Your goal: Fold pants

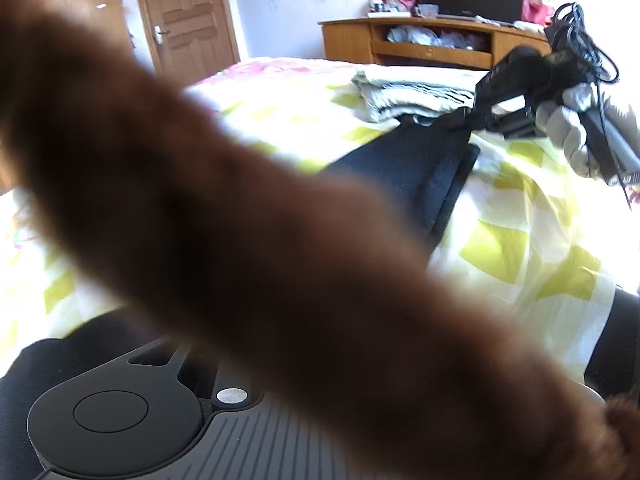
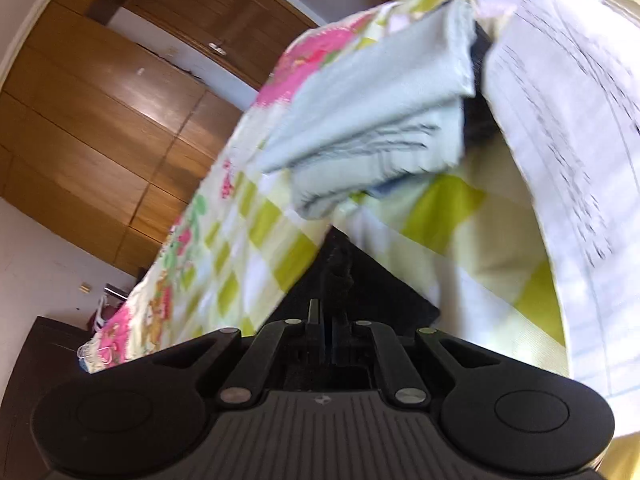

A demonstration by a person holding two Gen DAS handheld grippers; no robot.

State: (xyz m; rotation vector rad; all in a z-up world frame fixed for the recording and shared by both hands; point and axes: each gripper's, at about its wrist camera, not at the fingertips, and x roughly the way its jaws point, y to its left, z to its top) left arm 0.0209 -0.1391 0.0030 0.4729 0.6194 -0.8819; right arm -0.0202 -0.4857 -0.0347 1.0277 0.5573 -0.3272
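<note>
Dark navy pants (image 1: 416,164) lie on a bed with a yellow-green checked sheet (image 1: 520,240). In the left wrist view a blurred brown sleeve (image 1: 240,220) crosses the lens and hides my left gripper's fingers. The right gripper (image 1: 476,118), held by a grey-gloved hand (image 1: 568,132), is shut on a corner of the pants and lifts it off the sheet. In the right wrist view its fingers (image 2: 320,316) stand together, pinching a bunch of the dark pants fabric (image 2: 340,276).
A folded pale green cloth (image 2: 372,120) and a white striped garment (image 2: 568,120) lie on the bed beyond the pants. A wooden TV stand (image 1: 432,44) and a door (image 1: 188,12) are at the back. Wooden wardrobes (image 2: 100,112) line the wall.
</note>
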